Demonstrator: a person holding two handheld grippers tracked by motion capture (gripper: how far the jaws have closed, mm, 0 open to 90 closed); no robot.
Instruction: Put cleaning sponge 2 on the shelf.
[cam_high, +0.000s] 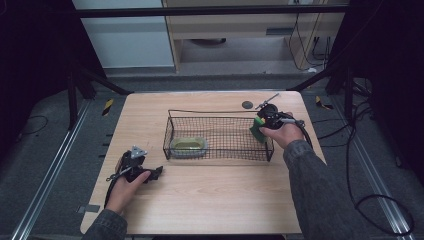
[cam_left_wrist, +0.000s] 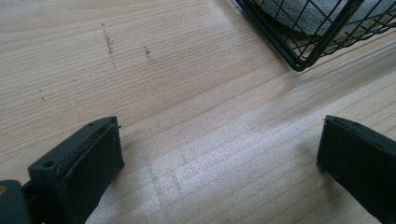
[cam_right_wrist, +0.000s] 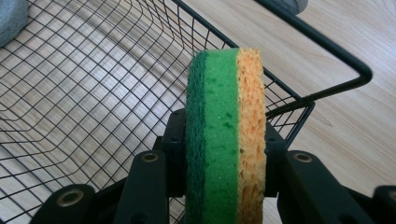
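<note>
While the person's left hand (cam_high: 125, 187) rests on the wooden table (cam_high: 210, 200), the right hand (cam_high: 282, 132) is raised at the far right end of the wire basket (cam_high: 220, 150). Counted out, the scene holds two grippers, one black wire basket, one sponge and one oval dish (cam_high: 188, 145) with a yellowish inside.

That single sponge (cam_right_wrist: 226, 140) has three layers standing on edge: dark green scouring pad, bright green foam and orange-yellow foam. The right gripper (cam_right_wrist: 219, 154) pinches it across its thickness, one black jaw pressed on the dark green face and the other on the orange face, so the sponge rises straight up between them. In the right gripper view the sponge stands just inside the basket's corner, with the mesh floor spreading away on one side and the thick rim wire bending round on the other. From above, the sponge (cam_high: 258, 128) shows as a green patch at the basket's right end wall, just beside the right gripper (cam_high: 270, 120).

Lying well apart from the sponge, the oval dish sits on the basket floor at the left end.

Near the table's front left, the left gripper (cam_high: 136, 167) lies low on the wood, well apart from the basket's near left corner. Its jaws are spread wide in the left gripper view, with nothing between them but bare table, and a corner of the basket (cam_left_wrist: 303, 56) lies beyond.
</note>
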